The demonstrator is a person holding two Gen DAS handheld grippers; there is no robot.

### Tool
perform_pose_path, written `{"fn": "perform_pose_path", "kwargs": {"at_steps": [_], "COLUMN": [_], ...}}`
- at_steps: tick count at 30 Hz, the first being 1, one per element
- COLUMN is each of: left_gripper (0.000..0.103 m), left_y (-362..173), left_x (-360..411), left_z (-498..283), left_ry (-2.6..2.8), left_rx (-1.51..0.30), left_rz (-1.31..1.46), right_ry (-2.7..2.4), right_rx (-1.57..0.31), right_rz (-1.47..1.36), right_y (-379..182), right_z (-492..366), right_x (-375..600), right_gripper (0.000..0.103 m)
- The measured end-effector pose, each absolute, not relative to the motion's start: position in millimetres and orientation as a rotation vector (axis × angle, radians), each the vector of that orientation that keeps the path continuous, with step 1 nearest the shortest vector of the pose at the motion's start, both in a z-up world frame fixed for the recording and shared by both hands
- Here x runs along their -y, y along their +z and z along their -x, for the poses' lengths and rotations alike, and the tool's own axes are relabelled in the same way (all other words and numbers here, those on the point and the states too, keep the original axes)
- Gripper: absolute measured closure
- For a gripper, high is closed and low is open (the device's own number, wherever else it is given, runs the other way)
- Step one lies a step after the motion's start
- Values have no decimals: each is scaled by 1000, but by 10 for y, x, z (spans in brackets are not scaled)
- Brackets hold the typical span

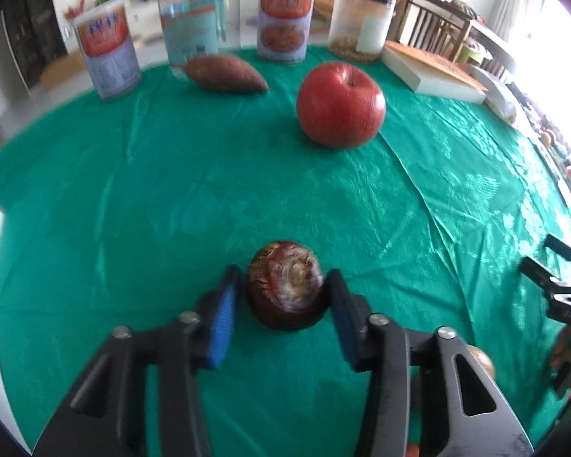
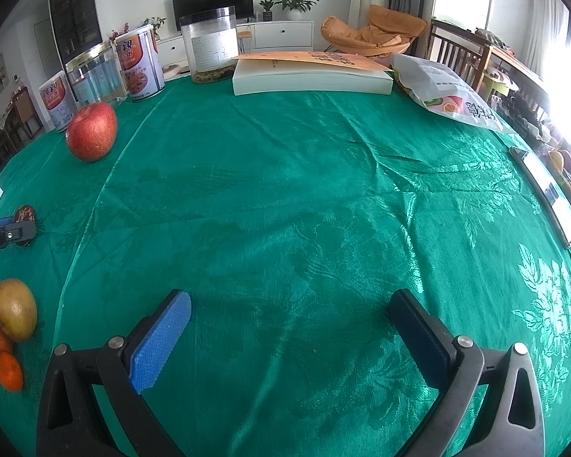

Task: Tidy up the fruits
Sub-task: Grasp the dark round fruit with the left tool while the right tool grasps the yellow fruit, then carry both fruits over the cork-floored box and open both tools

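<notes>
Between the blue pads of the left hand-held gripper [image 1: 285,297] sits a dark brown chestnut-like fruit [image 1: 287,285], clamped on both sides on the green tabletop [image 1: 133,209]. Beyond that fruit stands a red apple [image 1: 340,104], with a sweet potato [image 1: 226,74] farther left. Right hand-held gripper [image 2: 289,339] is spread wide over bare cloth, holding nothing.

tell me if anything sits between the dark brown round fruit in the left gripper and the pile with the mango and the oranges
Nothing visible does. The brown fruit sits between the left gripper's pads; from the right wrist view only bare green cloth lies between it and the mango. The apple stands farther back, off that line.
</notes>
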State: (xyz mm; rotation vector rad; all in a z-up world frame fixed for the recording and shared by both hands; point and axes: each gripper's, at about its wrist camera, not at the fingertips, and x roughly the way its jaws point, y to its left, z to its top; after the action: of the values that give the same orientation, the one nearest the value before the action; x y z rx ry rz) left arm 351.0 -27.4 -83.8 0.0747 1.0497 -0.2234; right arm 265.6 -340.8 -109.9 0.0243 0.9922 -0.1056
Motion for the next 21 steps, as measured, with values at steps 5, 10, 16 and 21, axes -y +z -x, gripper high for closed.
{"fn": "perform_pose_path", "kwargs": {"at_steps": [5,10,16,21], "left_gripper": [62,62,62,62], "left_y": [-740,-551,-118,266], "left_x": [-10,-466,-1010,-1609], "left_z": [-3214,-2815,-2247,-1787], "left_ry": [-207,-165,-130,-133], "left_rx": [-1036,-1075,-1042,-1006], "left_rz": [-21,99,166,248], "right_ry": [177,467,367,317], "right_rx": [-1071,-1237,-1394,-1377], "right_rz": [-248,-256,-171,-170], "right_y": [-757,-561,-954,-907], "right_z": [-2492,-2653,-3009,-3010], "right_x": [3105,2193,1713,1648], "right_gripper": [10,19,51,54]}}
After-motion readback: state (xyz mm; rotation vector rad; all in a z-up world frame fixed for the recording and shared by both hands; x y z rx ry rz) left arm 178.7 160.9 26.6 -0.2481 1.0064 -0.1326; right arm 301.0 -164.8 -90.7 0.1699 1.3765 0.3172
